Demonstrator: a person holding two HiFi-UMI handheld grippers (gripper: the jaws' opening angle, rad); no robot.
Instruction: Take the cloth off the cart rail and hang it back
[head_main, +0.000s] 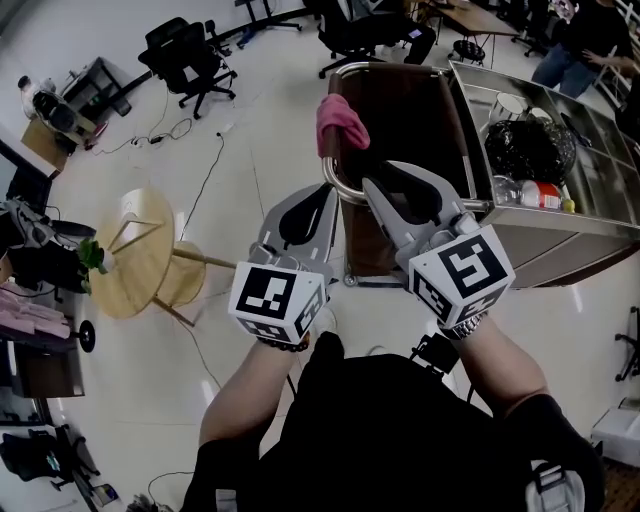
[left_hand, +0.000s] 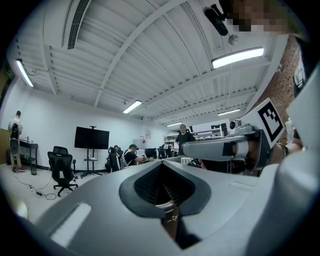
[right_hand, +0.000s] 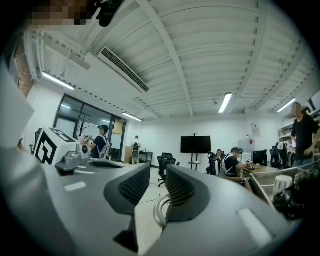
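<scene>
The crumpled pink cloth hangs over the chrome tube rail of the stainless steel cart, just beyond the tips of both sets of jaws and slightly to the left of the right pair. Neither pair is touching it.

The left gripper has its jaws drawn together, ribbed pads meeting, with nothing between them. The right gripper has its jaws partly apart. The gap is empty, and only the curved corner of the rail shows below it.

**What could go wrong**
- The left jaws cannot take any cloth until they open, so pushing them forward as they are would likely just shove the cloth along the rail or off it.
- The cloth sits bunched in a narrow bundle, so a pinch on one loose fold may let the rest slide off to the floor.
- The rail runs right under the cloth, so jaws that close too low could clamp the tube along with the fabric.
- If the cart can roll, a hard tug might shift it.

**Writing**
- Only the black-and-white square markers on the gripper cubes stand out, and they carry no words.
- A bottle with a red and white label lies in the cart to the right of the right jaws, but its print is too small to read.
</scene>
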